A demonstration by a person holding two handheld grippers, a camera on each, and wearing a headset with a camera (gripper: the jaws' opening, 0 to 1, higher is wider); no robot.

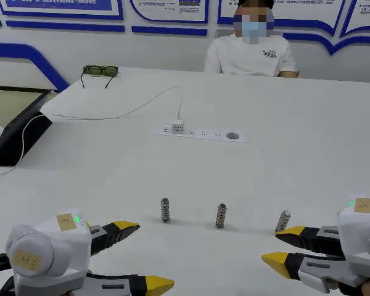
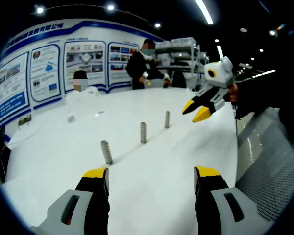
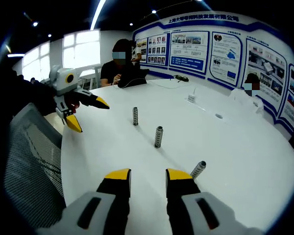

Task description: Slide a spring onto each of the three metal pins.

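Head view: on a white table (image 1: 308,154), three springs stand upright in a row. From the frame's centre, the first spring (image 1: 165,209) is at 6 o'clock, the second spring (image 1: 221,216) at 5 and the third spring (image 1: 283,221) at 4. We cannot see the pins, which are presumably hidden inside the coils. We judge that all three are threaded and nothing is left to do. The left gripper (image 1: 153,254) sits toward 7 o'clock and the right gripper (image 1: 270,244) toward 4, just beside the third spring. Both have their jaws spread and hold nothing. The tan stickers (image 1: 66,221) on the grippers are unreadable. The power strip (image 1: 200,132) shows no legible brand.

Left gripper view: its yellow-tipped jaws are wide apart at 6 o'clock. The springs recede toward 12. The right gripper hovers at 2 o'clock.

Right gripper view: its jaws are parted at 6 o'clock, and the nearest spring is at 5. The wall posters (image 3: 225,54) carry blue headings too small to read.
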